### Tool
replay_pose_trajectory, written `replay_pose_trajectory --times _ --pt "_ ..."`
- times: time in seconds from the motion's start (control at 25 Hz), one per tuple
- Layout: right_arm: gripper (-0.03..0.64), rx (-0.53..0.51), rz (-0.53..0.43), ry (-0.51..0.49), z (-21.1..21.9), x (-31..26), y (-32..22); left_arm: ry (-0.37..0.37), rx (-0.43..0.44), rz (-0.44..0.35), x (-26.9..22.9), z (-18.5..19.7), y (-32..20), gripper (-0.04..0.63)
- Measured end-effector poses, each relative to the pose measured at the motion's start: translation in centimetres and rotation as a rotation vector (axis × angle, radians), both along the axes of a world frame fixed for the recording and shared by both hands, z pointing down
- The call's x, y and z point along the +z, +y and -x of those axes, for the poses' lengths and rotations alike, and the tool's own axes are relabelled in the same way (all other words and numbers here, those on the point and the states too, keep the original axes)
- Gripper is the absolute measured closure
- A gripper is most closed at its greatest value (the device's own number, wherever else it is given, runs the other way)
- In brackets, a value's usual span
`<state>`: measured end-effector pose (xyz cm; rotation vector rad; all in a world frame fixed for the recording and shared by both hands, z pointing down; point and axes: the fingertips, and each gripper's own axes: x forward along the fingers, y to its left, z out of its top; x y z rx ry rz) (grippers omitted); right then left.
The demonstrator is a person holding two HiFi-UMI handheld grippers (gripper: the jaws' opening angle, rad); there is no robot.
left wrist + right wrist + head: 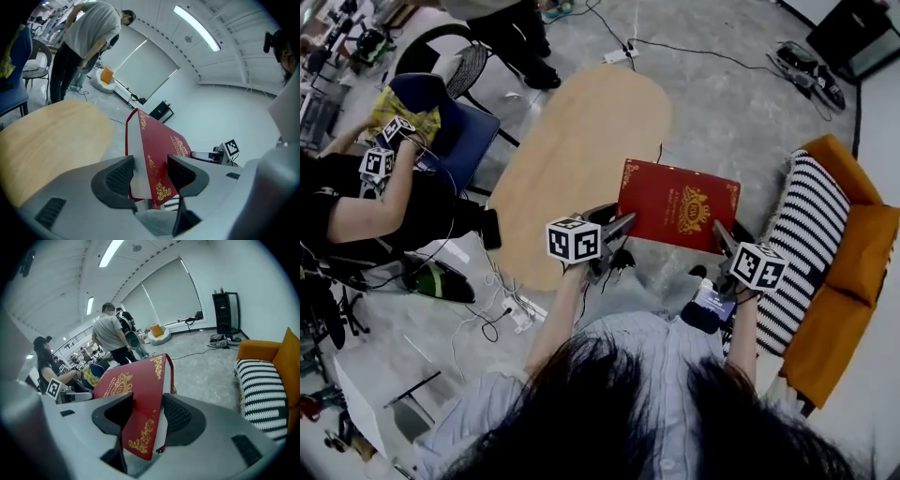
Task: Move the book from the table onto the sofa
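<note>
Book (678,203) pinched by left hand-held gripper (623,223) and right hand-held gripper (719,234), between oval table (572,159) and striped cushion (811,239) on sofa (853,272).

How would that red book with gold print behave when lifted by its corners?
Probably stiff: the red book looks flat though held only at two corners by the left gripper and right gripper. Its smooth cover might slip. The thick page block suggests some weight.

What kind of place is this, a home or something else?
Probably a large workshop or lab staged as a lounge: an orange sofa and wooden table on bare concrete floor with loose cables, under strip lights.
</note>
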<state>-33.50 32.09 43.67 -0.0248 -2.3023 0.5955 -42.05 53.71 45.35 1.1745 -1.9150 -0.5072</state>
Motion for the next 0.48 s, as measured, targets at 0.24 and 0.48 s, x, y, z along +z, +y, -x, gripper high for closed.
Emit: replay_pose_trajectory --times 0.24,0.48 --pt "0.397 0.161 0.011 -0.021 -4.2 -0.4 -6.8 -0.062 0.164 0.021 -1.5 -0.7 -8.2 0.359" --pt "0.399 0.254 0.014 -0.018 -10.2 0.0 -13.3 -0.067 0.275 0.025 -1.4 -4.8 -16.1 0.359"
